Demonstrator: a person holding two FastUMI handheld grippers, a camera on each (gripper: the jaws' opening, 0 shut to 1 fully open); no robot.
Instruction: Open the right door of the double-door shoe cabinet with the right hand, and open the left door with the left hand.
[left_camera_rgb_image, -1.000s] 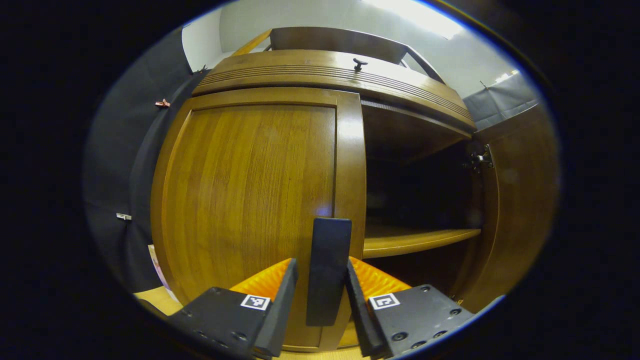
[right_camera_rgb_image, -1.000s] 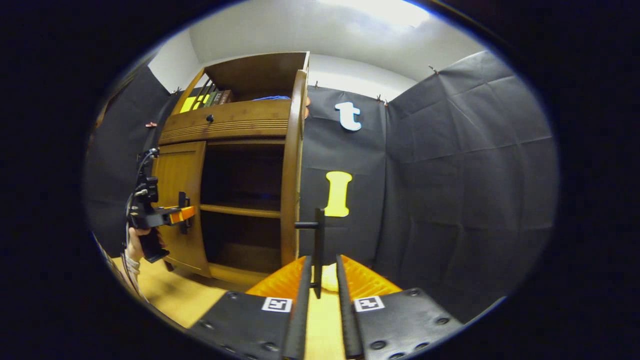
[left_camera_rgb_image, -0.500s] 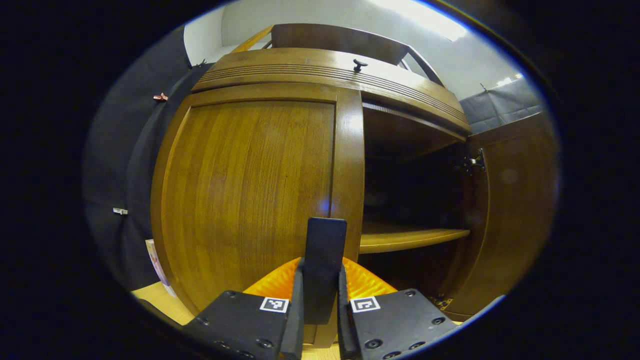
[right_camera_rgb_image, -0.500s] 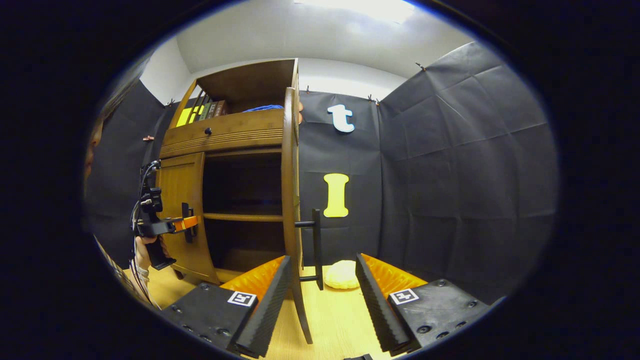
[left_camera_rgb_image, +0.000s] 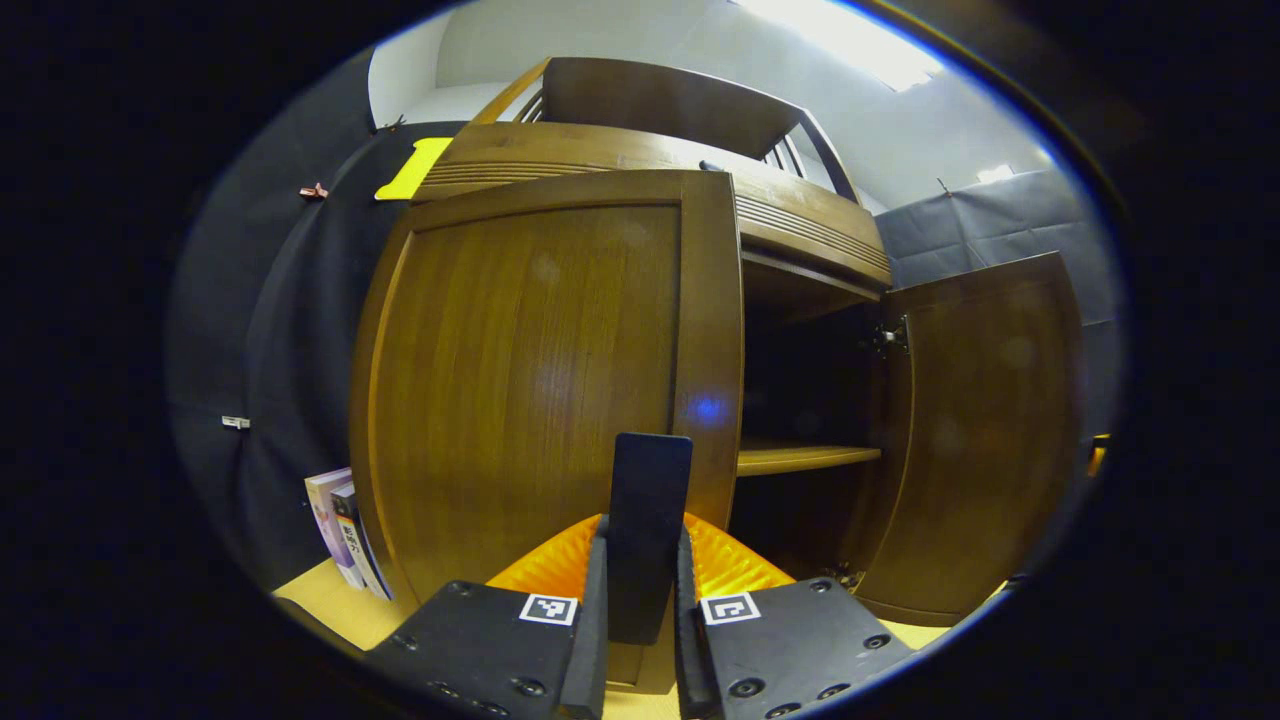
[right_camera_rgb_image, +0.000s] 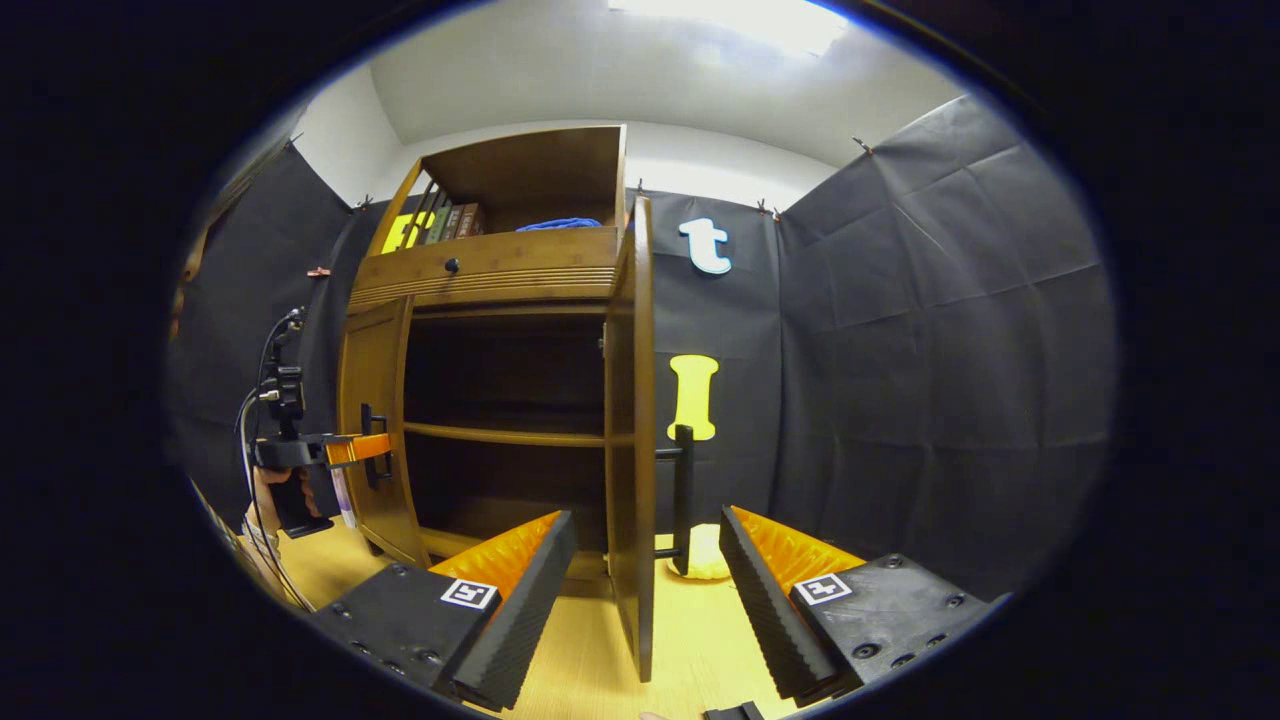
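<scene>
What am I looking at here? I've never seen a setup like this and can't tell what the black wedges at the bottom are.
No robot: a person holds a pair of handheld tongs in each hand, each carrying a fisheye camera. The wedges are each pair's own fingers.

In the left gripper view, the left tongs are clamped on the dark bar handle of the left door, which is partly open.

In the right gripper view, the right tongs stand open, holding nothing, either side of the right door, which is swung wide. Its handle is free. A hand holds the left tongs farther off.

The cabinet shelf looks bare. A pale round object lies on the wooden floor.
</scene>
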